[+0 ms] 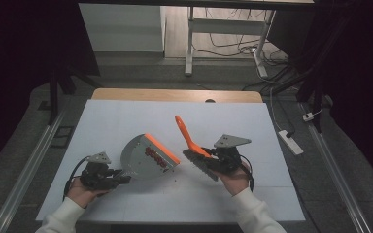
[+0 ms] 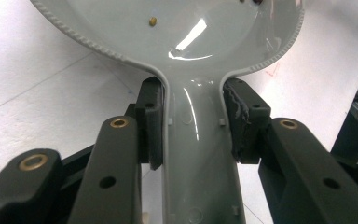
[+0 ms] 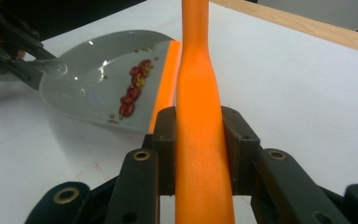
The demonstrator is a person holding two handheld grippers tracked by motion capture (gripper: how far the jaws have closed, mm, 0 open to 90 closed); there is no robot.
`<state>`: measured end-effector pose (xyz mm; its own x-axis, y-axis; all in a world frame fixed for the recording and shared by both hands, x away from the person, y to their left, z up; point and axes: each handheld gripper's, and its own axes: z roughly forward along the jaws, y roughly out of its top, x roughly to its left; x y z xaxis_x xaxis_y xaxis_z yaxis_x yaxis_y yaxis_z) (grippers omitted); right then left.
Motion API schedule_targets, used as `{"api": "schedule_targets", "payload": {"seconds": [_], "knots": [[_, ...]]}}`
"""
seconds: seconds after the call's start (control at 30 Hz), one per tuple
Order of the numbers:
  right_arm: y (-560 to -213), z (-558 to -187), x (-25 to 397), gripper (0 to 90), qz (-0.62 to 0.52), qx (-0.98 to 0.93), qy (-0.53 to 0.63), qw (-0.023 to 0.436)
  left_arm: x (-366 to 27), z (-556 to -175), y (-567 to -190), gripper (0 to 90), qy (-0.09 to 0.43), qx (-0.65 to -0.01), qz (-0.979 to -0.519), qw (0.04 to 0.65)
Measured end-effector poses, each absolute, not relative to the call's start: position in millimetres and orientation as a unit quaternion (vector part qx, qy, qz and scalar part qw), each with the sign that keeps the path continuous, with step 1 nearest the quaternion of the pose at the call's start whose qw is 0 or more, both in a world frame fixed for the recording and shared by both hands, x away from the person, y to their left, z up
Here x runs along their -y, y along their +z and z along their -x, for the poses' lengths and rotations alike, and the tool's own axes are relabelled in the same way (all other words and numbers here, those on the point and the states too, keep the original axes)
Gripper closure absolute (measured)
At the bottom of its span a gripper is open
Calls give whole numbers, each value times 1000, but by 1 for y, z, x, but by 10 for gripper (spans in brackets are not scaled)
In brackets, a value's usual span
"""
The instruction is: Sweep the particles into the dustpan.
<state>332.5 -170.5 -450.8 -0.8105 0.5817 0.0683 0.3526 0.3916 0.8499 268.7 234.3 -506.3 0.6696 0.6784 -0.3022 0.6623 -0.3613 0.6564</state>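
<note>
The grey dustpan (image 1: 143,160) is clamped by its handle in the left gripper (image 1: 118,176); the orange brush (image 1: 190,139) is clamped in the right gripper (image 1: 212,156). Beans (image 3: 133,91) (red and yellowish) lie just inside the pan's orange lip. Should the pan be tipped forward, they could be spilled.

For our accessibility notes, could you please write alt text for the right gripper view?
The right hand-held gripper is shut on an orange brush handle that runs up the middle. Beyond it to the left, a grey dustpan on the white table holds red and yellow beans.
</note>
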Motion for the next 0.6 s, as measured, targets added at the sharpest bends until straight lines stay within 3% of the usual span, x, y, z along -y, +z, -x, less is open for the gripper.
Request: {"api": "schedule_targets", "payload": {"seconds": [0.3, 0.6], "knots": [[-459, -336, 185, 704, -314, -825, 453, 127, -238, -260, -506, 614, -1, -389, -838, 381], [-473, -344, 165, 704, -307, -842, 427, 120, -250, -240, -511, 614, -26, -350, -865, 359]]}}
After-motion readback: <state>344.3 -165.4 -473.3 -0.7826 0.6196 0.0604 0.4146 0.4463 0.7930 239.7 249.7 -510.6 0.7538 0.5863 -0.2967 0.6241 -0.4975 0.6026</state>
